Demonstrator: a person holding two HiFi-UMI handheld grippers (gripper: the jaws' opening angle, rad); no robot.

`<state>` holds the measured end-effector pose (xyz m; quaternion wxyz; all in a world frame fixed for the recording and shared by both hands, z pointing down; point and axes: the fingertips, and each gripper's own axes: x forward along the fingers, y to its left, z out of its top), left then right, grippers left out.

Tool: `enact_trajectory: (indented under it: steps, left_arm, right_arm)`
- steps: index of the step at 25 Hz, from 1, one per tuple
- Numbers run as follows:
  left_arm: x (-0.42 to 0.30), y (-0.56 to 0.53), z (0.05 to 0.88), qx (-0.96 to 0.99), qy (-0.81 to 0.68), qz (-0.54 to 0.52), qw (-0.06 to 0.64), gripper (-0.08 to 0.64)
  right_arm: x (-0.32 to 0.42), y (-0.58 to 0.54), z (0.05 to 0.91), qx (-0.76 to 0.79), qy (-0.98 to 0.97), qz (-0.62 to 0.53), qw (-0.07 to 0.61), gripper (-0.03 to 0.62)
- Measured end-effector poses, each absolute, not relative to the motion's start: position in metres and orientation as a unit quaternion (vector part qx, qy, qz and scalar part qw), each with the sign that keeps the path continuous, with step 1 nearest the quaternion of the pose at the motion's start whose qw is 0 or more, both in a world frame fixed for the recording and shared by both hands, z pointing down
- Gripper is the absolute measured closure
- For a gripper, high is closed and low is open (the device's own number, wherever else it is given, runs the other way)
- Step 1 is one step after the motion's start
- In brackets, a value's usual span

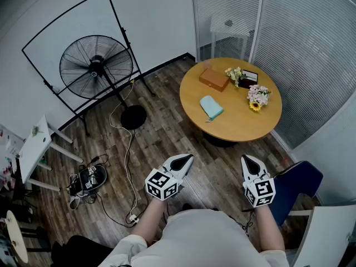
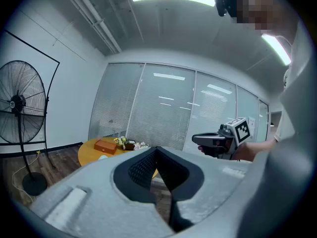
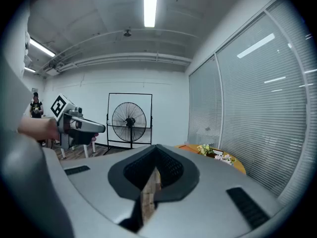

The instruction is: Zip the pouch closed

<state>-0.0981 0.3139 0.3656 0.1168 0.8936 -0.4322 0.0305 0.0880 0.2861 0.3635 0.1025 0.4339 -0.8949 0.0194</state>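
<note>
A light blue pouch [image 1: 211, 107] lies flat on the round wooden table [image 1: 233, 124] at the upper right of the head view. Both grippers hang in the air near my body, well short of the table. My left gripper [image 1: 187, 159] has its jaws shut with nothing in them, as its own view shows [image 2: 156, 150]. My right gripper [image 1: 246, 160] is likewise shut and empty [image 3: 156, 150]. Each gripper appears in the other's view: the right gripper [image 2: 218, 140] and the left gripper [image 3: 79, 125], both held about level.
On the table also sit a brown box [image 1: 214, 79], two flower bunches [image 1: 257, 96] and a small dark frame [image 1: 248, 78]. A standing fan [image 1: 97, 65] with a black frame is at the left. Cables [image 1: 125, 166] run over the wooden floor. A blue chair [image 1: 297, 185] stands at the right.
</note>
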Motion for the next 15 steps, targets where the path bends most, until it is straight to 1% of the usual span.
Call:
enact_trajectory:
  steps: [15]
  left_arm:
    - [-0.0987, 0.3142, 0.3683, 0.896, -0.428, 0.034, 0.114, 0.541]
  right_arm:
    - [0.0777, 0.2897, 0.363, 0.43, -0.897, 0.03, 0.096, 0.588]
